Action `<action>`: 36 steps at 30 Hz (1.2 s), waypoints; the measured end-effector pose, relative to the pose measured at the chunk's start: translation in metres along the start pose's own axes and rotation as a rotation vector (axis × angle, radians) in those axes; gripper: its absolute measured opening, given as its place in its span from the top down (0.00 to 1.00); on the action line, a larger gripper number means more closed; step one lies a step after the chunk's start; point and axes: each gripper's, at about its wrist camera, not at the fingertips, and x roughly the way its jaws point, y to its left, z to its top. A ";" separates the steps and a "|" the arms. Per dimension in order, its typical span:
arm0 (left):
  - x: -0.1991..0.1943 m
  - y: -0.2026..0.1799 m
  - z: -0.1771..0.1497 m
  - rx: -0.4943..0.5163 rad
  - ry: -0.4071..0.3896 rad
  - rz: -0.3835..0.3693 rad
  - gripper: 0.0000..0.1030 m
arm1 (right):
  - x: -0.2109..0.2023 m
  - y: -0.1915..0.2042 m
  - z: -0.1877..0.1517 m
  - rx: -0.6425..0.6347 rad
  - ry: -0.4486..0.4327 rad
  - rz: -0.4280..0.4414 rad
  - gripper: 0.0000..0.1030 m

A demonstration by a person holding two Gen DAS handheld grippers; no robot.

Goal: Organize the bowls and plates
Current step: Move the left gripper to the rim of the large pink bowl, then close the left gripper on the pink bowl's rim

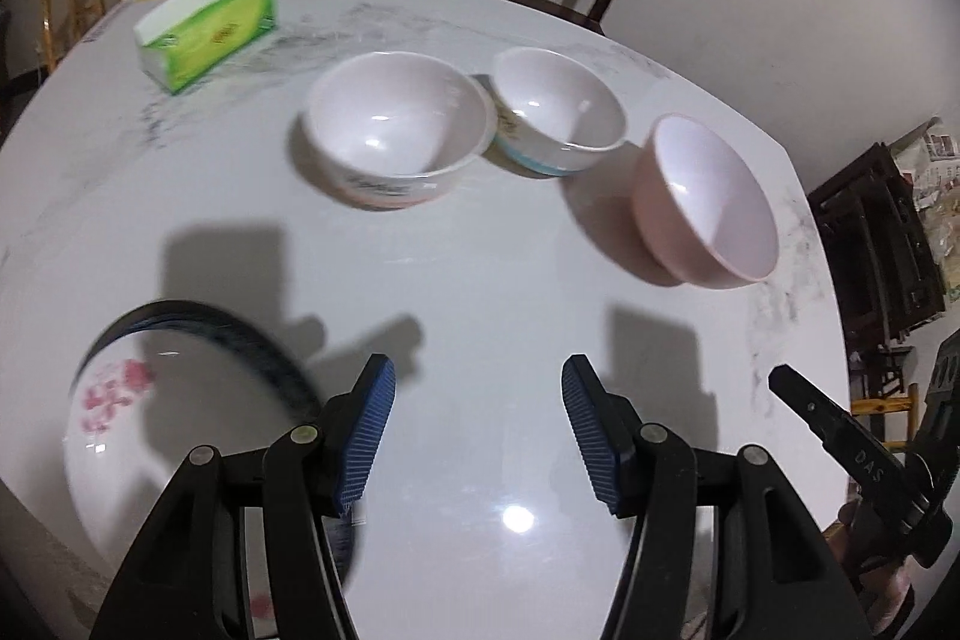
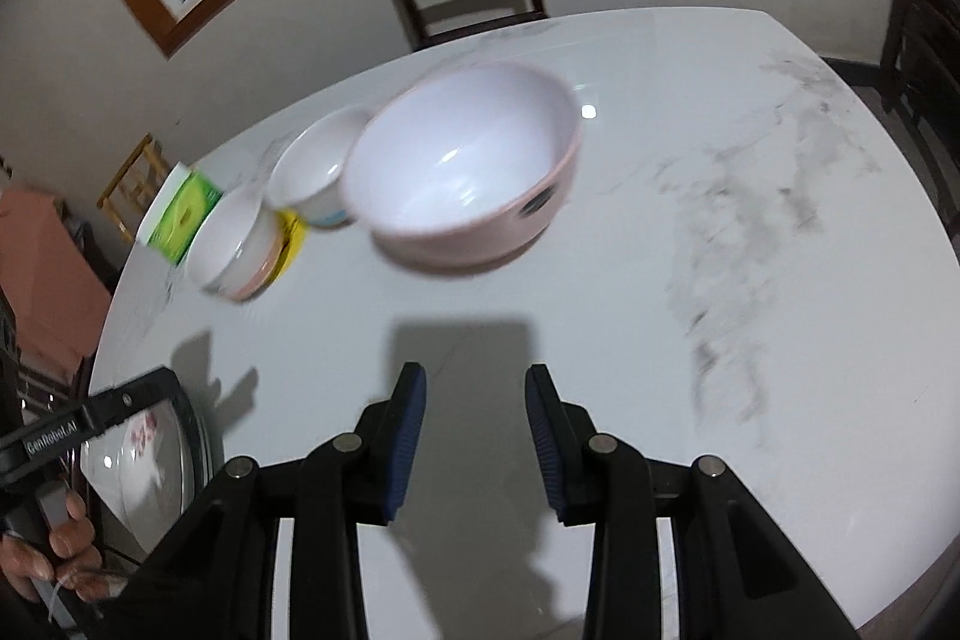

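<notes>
Looking through the left wrist camera, three bowls are lined up mid-table: a white bowl with a pink base band (image 1: 393, 136), a white bowl with a blue band (image 1: 558, 118) touching it, and a glossy pink plastic bowl (image 1: 705, 202) near the marble table's (image 1: 480, 280) right edge. A black-rimmed floral plate (image 1: 180, 430) is seen lower left. Left gripper (image 1: 478, 430) is held half open, empty, over bare tabletop.

Right wrist view: the pink bowl is seen centre, blurry, with loads of bare marble right of it. Right gripper (image 2: 476, 436) is narrowly parted, nothing gripped.

Three bowls upright in a row toward the table's far edge: white with pink band (image 1: 393, 133), white with blue band (image 1: 558, 115), pink (image 1: 708, 202). White plate with pink flowers and dark rim (image 1: 180, 436) at the near left edge.
</notes>
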 end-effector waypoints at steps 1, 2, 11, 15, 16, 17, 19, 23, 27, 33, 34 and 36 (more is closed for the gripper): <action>0.004 -0.007 0.006 -0.007 0.015 -0.015 0.47 | 0.000 -0.006 0.007 0.017 0.001 -0.001 0.66; 0.006 -0.012 0.008 -0.013 0.024 -0.022 0.47 | 0.001 -0.011 0.014 0.030 0.003 -0.001 0.66; 0.030 -0.058 0.048 -0.026 0.048 -0.080 0.48 | 0.020 -0.037 0.069 0.079 0.015 0.003 0.66; 0.040 -0.072 0.065 -0.038 0.054 -0.133 0.48 | 0.032 -0.040 0.089 0.096 0.026 0.023 0.66; 0.043 -0.075 0.069 -0.039 0.058 -0.137 0.48 | 0.036 -0.041 0.094 0.101 0.030 0.021 0.66; 0.049 -0.079 0.073 -0.044 0.068 -0.145 0.48 | 0.039 -0.042 0.096 0.104 0.033 0.017 0.66; 0.055 -0.082 0.076 -0.043 0.081 -0.153 0.48 | 0.048 -0.042 0.102 0.098 0.041 0.004 0.66; 0.074 -0.084 0.083 -0.056 0.095 -0.128 0.50 | 0.065 -0.042 0.110 0.095 0.062 -0.017 0.66; 0.087 -0.084 0.085 -0.060 0.103 -0.113 0.50 | 0.078 -0.042 0.111 0.090 0.070 -0.036 0.66; 0.100 -0.086 0.087 -0.048 0.111 -0.097 0.63 | 0.093 -0.044 0.112 0.087 0.082 -0.046 0.66; 0.102 -0.086 0.087 -0.045 0.112 -0.097 0.66 | 0.095 -0.044 0.111 0.083 0.082 -0.048 0.67; 0.104 -0.087 0.086 -0.039 0.113 -0.091 0.73 | 0.096 -0.044 0.111 0.080 0.084 -0.052 0.74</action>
